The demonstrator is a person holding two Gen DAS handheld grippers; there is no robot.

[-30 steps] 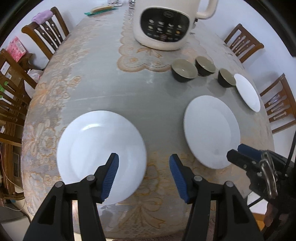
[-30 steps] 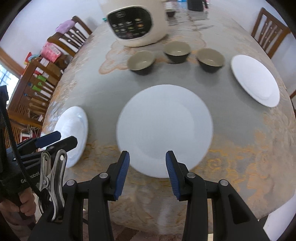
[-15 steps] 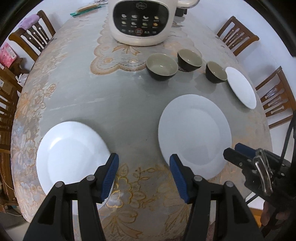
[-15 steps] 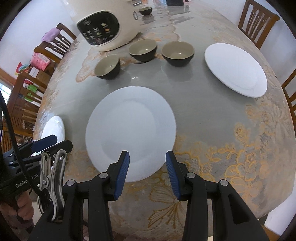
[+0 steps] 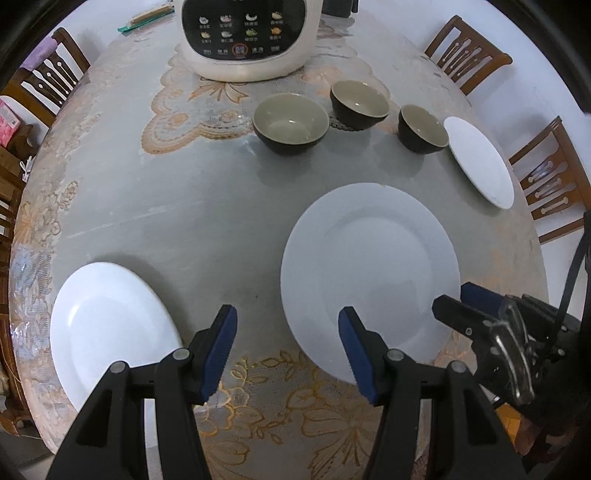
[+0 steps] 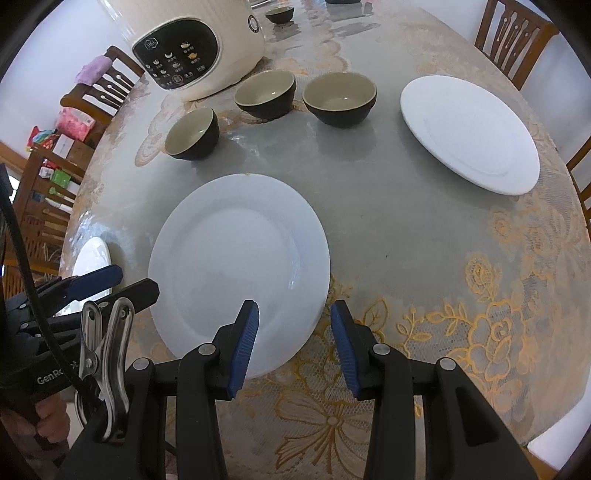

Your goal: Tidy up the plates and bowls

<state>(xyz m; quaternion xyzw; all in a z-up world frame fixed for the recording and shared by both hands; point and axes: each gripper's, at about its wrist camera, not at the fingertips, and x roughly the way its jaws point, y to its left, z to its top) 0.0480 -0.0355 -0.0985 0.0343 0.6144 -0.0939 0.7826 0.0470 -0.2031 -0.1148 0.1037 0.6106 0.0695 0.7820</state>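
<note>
While both claws hang empty with jaws apart, left gripper (image 5: 288,343) sits between left plate (image 5: 107,325) and middle plate (image 5: 369,273); right gripper (image 6: 293,332) straddles that plate's near rim. Beyond: three bowls (image 5: 290,122), rice cooker (image 5: 247,37), far plate (image 6: 469,133), chairs (image 5: 467,51) ringing the table (image 5: 166,206).

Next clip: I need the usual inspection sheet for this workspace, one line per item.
Surface: oval table under a grey lace-patterned cloth, flat.
Job's things: three white round plates, left, middle, far right; three dark bowls with beige insides, upright, apart, unstacked.
Clutter: cream rice cooker; a further small dark bowl behind it.
Grippers: left tongs open, holding nothing; right tongs open over the middle plate's near rim.
Cables: black cable by the left tongs.
Surroundings: wooden chairs around the table.
</note>
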